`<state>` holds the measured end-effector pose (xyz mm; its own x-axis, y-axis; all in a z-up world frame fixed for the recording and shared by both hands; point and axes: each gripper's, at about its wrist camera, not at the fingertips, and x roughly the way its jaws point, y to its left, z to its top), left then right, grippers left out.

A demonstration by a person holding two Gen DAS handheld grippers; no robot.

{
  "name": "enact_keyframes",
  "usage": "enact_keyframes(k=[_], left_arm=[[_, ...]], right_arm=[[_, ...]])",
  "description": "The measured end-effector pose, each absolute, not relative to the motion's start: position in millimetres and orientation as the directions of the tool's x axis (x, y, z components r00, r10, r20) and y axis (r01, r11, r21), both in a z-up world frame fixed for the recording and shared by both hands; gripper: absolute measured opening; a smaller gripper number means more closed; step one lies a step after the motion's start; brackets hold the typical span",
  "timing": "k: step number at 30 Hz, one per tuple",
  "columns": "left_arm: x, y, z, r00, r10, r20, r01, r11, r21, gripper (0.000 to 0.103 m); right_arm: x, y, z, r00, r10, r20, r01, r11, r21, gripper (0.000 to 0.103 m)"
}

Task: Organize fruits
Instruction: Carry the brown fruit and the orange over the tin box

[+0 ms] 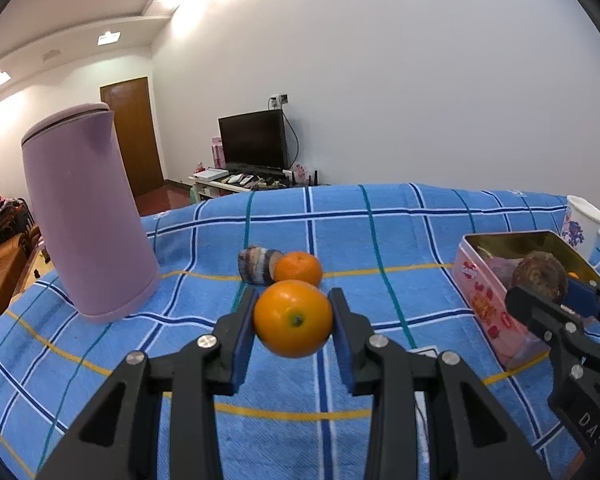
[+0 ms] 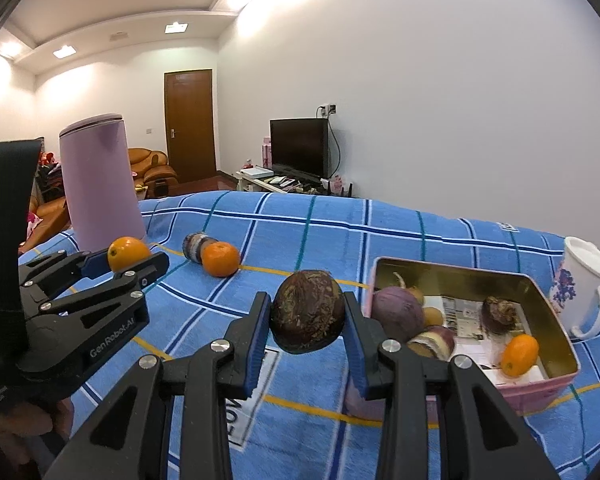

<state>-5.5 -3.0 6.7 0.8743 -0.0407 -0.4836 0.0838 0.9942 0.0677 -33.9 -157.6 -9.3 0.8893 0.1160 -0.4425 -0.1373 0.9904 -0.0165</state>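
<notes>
The orange [image 1: 293, 318] sits clamped between the left gripper [image 1: 294, 320] pads, held clear above the cloth [image 1: 380, 232], its stem dimple facing the camera; being near round, it has no clear long axis. The grip across its widest part probably keeps it from rolling out during carry.

The brown fruit [image 2: 308, 311] is pinched the same way in the right gripper [image 2: 307, 316], raised above the cloth just at 9 o'clock of the tin [image 2: 556, 320]. It is slightly oval, its long axis running roughly across the pads, rough skin toward the lens.

The tin lies open at 3 o'clock in the right view, lined with paper and already holding several pieces, among them a small orange [image 2: 519, 354], so it looks like the collecting place, and both hands seem to be carrying toward it.

On the cloth at 12 o'clock from the left gripper, a tangerine [image 1: 299, 267] touches a striped roll [image 1: 258, 263]. A lilac jug [image 1: 88, 216] stands at 10 o'clock; a mug [image 2: 582, 284] stands beyond the tin.
</notes>
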Motion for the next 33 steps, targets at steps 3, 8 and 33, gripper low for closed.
enact_keyframes(k=[3, 8, 33], left_arm=[[-9, -8, 7, 0.874, -0.048, -0.484, 0.09, 0.994, 0.065, 0.037], [-16, -17, 8, 0.878, -0.047, -0.477, 0.096, 0.992, 0.078, 0.037], [-21, -69, 14, 0.863, -0.133, -0.487, 0.186, 0.98, 0.062, 0.037]], right_arm=[[-40, -166, -9, 0.893, 0.102, -0.437, -0.126, 0.992, -0.025, 0.037], [-45, -182, -7, 0.897, 0.078, -0.435, -0.099, 0.995, -0.025, 0.037], [-55, -240, -3, 0.908, -0.035, -0.418, 0.001, 0.997, -0.082, 0.037]])
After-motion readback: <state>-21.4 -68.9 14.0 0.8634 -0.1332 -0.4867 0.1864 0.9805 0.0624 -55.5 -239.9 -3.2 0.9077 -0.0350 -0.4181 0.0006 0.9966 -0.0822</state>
